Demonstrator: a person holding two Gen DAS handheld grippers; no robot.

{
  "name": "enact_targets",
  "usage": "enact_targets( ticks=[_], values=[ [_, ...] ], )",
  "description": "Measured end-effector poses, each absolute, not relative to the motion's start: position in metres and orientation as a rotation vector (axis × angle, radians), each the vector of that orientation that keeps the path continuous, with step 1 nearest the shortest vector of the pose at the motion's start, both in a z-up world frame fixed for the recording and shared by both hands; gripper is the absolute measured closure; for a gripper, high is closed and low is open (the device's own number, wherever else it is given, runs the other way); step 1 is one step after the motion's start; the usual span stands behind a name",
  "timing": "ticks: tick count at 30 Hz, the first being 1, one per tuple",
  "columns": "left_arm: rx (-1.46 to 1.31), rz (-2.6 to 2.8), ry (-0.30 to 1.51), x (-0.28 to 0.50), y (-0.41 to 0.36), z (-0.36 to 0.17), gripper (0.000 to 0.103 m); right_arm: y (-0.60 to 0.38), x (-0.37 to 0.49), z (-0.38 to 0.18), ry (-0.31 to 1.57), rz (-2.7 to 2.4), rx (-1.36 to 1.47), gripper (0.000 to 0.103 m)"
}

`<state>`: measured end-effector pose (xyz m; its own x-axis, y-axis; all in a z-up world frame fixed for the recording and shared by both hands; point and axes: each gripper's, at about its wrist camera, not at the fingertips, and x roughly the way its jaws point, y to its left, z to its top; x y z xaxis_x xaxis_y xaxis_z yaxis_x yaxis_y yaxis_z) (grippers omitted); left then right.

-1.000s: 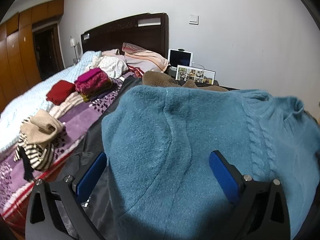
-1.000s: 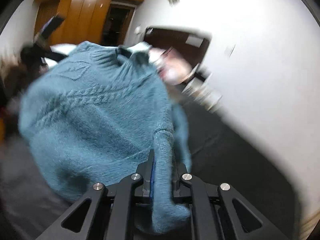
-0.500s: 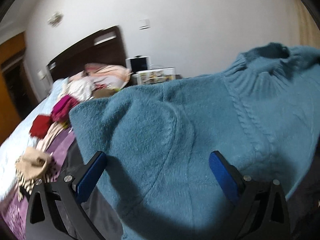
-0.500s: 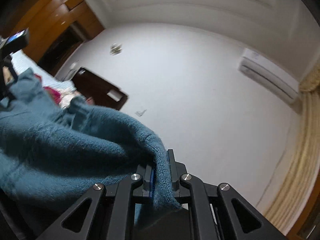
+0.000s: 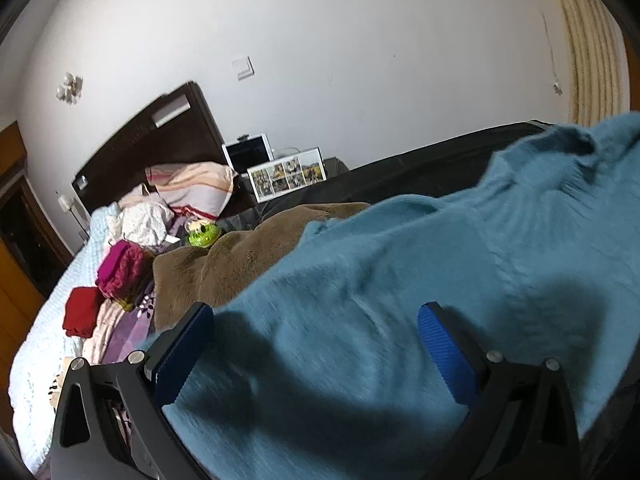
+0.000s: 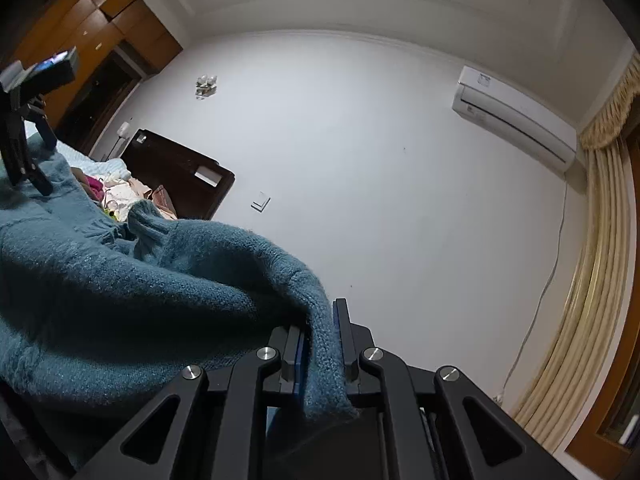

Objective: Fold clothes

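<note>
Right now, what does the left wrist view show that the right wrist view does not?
Only the left wrist view shows the brown blanket, the photo frame and the open left gripper. Only the right shows the air conditioner and the right gripper shut on the sweater's edge. Both show the blue sweater and the headboard.

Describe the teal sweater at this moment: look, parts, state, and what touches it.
The teal sweater is a fuzzy knit with a ribbed high collar and, as far as the blur shows, a cable pattern on the body. It is unfolded, lifted and draped. The right tool is shut on an edge of it. The left tool stands open with the knit between its blue pads; contact there is unclear. A brown blanket lies behind it.
</note>
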<state>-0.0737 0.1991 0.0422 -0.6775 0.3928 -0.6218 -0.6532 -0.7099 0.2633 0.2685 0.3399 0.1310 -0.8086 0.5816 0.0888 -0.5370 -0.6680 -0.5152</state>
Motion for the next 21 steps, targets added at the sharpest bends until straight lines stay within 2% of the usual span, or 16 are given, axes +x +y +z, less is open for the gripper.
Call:
enact_targets(
  ticks=[8,17,21],
  values=[
    [-0.921,2.175,0.584,-0.111,0.215,0.027,0.000,0.362,0.276,0.119,-0.641,2.421,-0.109,0.092],
    [-0.873,2.134,0.722,-0.082,0.233,0.015,0.001,0.385,0.272,0.115,-0.551,2.446,-0.160,0.092],
    [-0.824,2.155,0.743,-0.076,0.232,0.016,0.015,0.390,0.271,0.113,-0.534,2.455,-0.177,0.092]
  ],
)
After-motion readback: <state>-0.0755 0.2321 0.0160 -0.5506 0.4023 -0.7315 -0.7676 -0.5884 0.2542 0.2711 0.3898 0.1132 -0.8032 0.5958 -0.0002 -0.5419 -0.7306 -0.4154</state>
